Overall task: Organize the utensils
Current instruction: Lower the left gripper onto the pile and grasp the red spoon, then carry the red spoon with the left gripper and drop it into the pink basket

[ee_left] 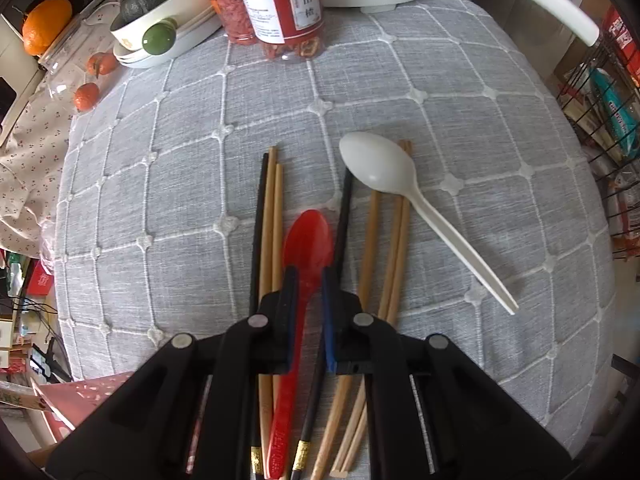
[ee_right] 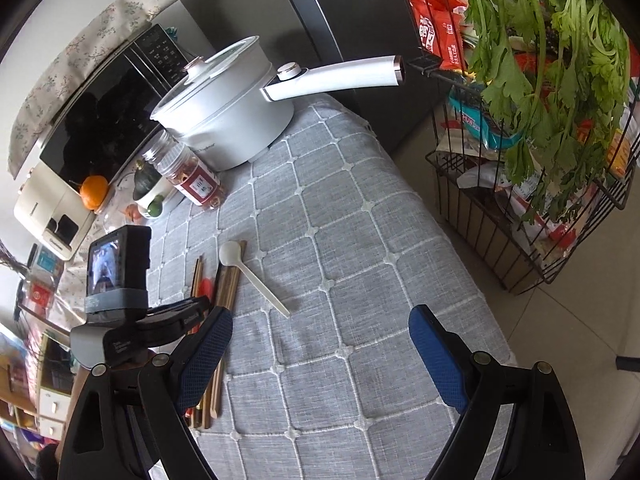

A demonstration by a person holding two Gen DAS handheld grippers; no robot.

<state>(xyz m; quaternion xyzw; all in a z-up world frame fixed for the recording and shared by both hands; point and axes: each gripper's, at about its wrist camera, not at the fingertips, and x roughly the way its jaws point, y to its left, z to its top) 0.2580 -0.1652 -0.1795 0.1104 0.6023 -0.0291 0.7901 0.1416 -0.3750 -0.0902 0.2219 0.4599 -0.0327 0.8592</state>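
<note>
A red plastic spoon lies on the grey checked tablecloth among wooden chopsticks and black chopsticks. My left gripper points steeply down and is shut on the red spoon's neck just below the bowl; one black chopstick runs close under its right finger. A white spoon rests slantwise across more wooden chopsticks. In the right wrist view my right gripper hovers open over bare cloth, right of the white spoon and the chopstick pile.
A white lidded pot with a long handle stands at the back. Two clear jars, a bowl holding a dark squash and tangerines are at the back left. A wire rack with leafy greens stands past the table's right edge.
</note>
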